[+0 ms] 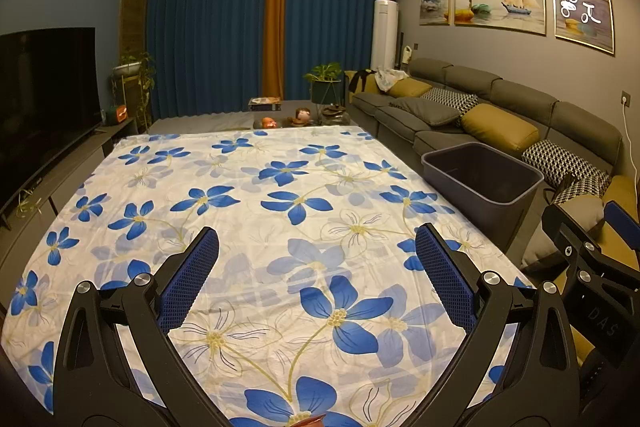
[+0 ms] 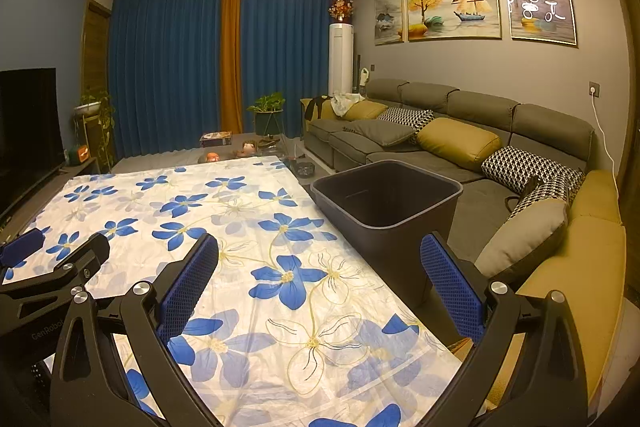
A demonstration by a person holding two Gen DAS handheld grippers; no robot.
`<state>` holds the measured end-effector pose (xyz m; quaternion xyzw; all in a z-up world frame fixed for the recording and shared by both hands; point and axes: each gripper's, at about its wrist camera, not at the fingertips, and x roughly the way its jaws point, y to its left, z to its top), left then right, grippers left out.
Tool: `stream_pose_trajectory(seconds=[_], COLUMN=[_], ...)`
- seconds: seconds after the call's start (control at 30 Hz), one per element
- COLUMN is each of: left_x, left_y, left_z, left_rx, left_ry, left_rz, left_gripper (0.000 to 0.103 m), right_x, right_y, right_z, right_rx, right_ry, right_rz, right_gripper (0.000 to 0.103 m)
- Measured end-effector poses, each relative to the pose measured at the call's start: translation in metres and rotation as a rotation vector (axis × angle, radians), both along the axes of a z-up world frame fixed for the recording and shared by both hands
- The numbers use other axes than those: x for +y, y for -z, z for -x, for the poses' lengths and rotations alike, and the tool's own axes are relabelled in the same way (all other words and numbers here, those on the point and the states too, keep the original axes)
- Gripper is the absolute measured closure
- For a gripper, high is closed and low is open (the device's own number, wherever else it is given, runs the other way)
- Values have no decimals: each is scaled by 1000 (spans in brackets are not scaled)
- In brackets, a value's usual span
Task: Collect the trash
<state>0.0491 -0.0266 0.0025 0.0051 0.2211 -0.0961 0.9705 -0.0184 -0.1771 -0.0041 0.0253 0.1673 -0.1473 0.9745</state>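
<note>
The wide table point(image 1: 280, 187), covered by a white cloth printed with blue flowers, fills most of both views, and no scrap, wrapper or other litter shows anywhere on the cloth. At the table's right edge, between it and the long grey sofa with mustard and patterned cushions point(image 2: 460, 131), stands the dark grey rectangular plastic bin point(image 2: 386, 195). Its mouth is open; the part of its inside that shows looks bare, though the bottom is in shadow and cannot be read for certain.

The left gripper point(image 1: 316, 263) hangs over the near middle of the table, its blue-padded fingers point(image 1: 192, 279) spread wide with nothing between them. The right gripper point(image 2: 320, 271) sits nearer the bin, its fingers point(image 2: 452, 287) equally wide apart and empty.

Judging from this, either the collecting is finished or no trash has been set out; with none in sight, what remains cannot be told.
</note>
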Motion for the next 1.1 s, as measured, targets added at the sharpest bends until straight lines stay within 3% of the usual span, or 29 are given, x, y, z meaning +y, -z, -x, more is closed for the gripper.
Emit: stream_pose_trajectory(seconds=[1.1], left_x=[-2], left_y=[2], left_z=[3], left_rx=[4], left_ry=[5], left_rz=[1], left_gripper=[6], right_x=[0], right_y=[-2], right_z=[1], right_rx=[-2], right_ry=[4], right_rz=[-3], right_gripper=[6])
